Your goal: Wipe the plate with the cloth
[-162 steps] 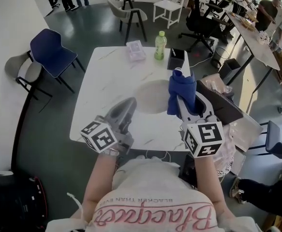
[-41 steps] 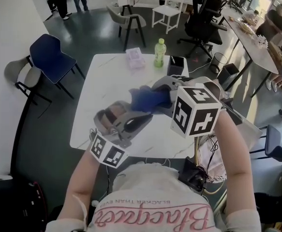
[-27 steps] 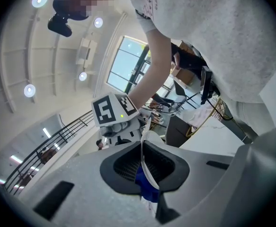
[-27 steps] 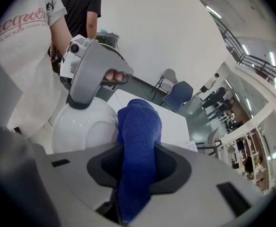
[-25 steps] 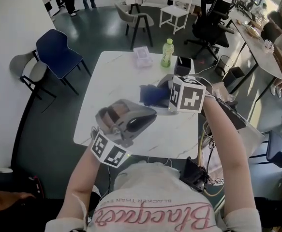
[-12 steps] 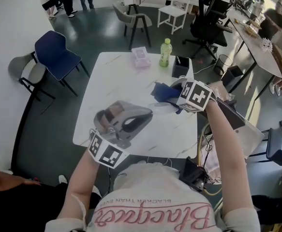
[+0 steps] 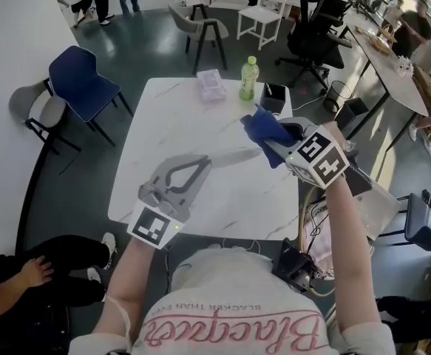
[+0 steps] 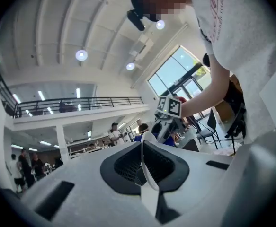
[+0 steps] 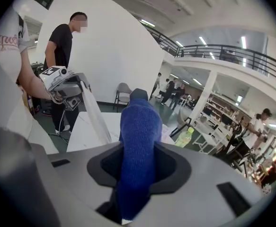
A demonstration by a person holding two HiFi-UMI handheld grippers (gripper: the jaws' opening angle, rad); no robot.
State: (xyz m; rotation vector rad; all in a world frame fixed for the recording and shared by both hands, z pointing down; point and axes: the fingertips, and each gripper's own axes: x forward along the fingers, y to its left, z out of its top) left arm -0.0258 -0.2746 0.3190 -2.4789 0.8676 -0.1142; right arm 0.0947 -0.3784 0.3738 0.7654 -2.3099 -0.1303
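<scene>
My left gripper (image 7: 199,164) is shut on the rim of a white plate (image 7: 233,156), which hangs edge-on above the white table (image 7: 163,117). In the left gripper view the plate's thin rim (image 8: 146,174) stands upright between the shut jaws. My right gripper (image 7: 278,136) is shut on a blue cloth (image 7: 264,130), held above and just right of the plate's far edge; cloth and plate look apart. In the right gripper view the cloth (image 9: 138,141) rises from the jaws, with the plate (image 9: 96,117) to its left, held in the left gripper (image 9: 80,88).
At the table's far edge stand a green bottle (image 7: 248,69), a clear pinkish box (image 7: 209,82) and a black box (image 7: 273,98). A blue chair (image 7: 78,80) is left of the table. A seated person's hand and legs (image 7: 30,268) are at the lower left.
The right gripper has carried the cloth to the right, off the plate. The left gripper has rolled, turning the plate edge-on and its marker cube toward the camera.
</scene>
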